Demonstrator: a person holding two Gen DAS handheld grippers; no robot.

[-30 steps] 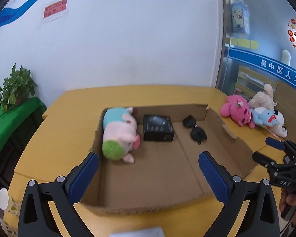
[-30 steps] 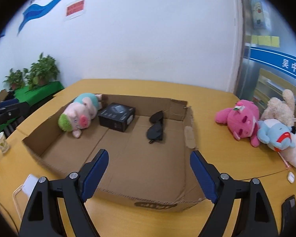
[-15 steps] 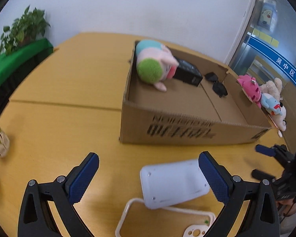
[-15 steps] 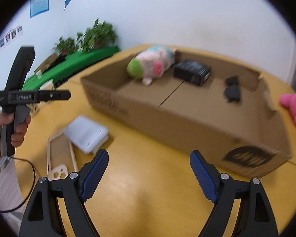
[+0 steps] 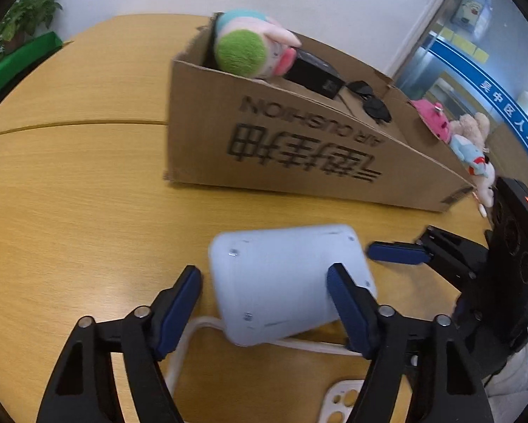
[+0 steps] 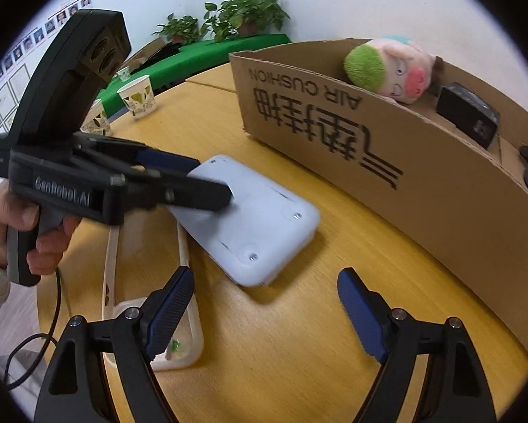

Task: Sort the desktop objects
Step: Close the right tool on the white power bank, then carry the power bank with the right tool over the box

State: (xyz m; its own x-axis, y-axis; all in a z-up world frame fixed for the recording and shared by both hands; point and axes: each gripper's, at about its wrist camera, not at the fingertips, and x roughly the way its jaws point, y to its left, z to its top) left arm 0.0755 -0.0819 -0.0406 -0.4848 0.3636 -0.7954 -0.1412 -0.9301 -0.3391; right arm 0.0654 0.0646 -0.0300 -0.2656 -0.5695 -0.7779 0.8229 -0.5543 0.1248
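A yellow tabletop [image 5: 70, 183] is seen with a cardboard box [image 5: 299, 148] on it. A pig toy [image 5: 250, 46], a black box [image 5: 313, 74] and sunglasses [image 5: 369, 100] are already inside. The white pad [image 5: 285, 278] is still left on the tabletop. The left gripper [image 5: 264, 292] has just been closing around it, not yet pinched. The right gripper [image 6: 264, 299] is spread, empty.

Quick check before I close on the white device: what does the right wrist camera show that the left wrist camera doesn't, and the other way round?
Only the right wrist view: paper cups by the table edge, the person's hand on the left gripper's handle, and the whole left gripper, its jaws just closing around the white device.

Only the left wrist view: the plush toys beyond the box, and the right gripper near the device's far corner.

Both: the cardboard box, the pig plush, the black box, the sunglasses, the phone case.
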